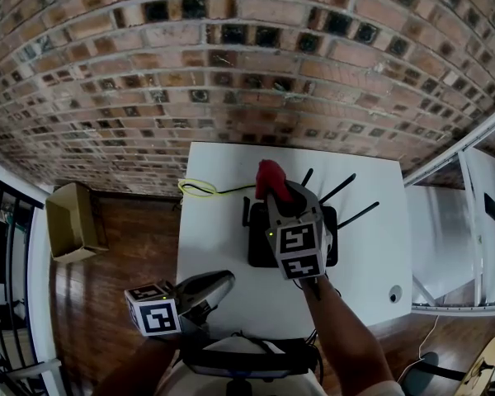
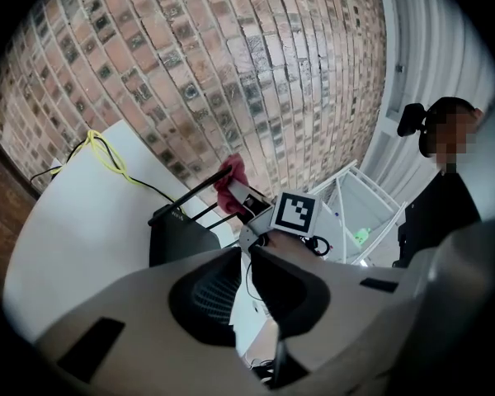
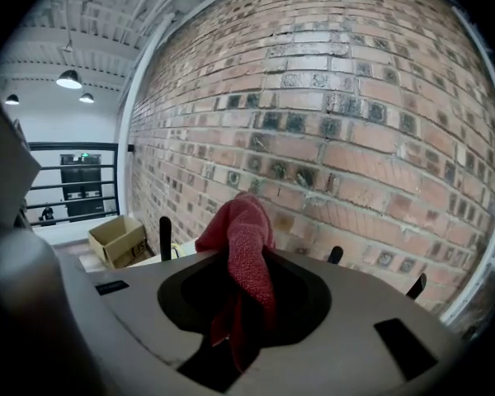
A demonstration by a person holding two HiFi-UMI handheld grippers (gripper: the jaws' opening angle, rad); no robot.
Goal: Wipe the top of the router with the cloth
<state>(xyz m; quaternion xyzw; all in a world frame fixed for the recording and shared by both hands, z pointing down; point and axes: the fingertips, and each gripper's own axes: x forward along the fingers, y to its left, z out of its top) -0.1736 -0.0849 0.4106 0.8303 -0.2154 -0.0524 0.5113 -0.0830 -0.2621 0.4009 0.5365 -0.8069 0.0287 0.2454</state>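
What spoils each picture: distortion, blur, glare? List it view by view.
Head view: fisheye bows the red brick wall into arcs; the white table is evenly lit. Left gripper view: black vignette at the corners, the shut left gripper looms close and soft. Right gripper view: the red textured cloth is slightly soft; round ceiling lamps glow bright at left.

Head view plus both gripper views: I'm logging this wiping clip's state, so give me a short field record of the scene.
surface: white table
router: black, on the table, antennas toward the brick wall
cloth: red, pinched in right gripper, held above the router
left gripper: jaws together, empty, at the table's near edge
also: yellow cable on the table; cardboard box on the floor
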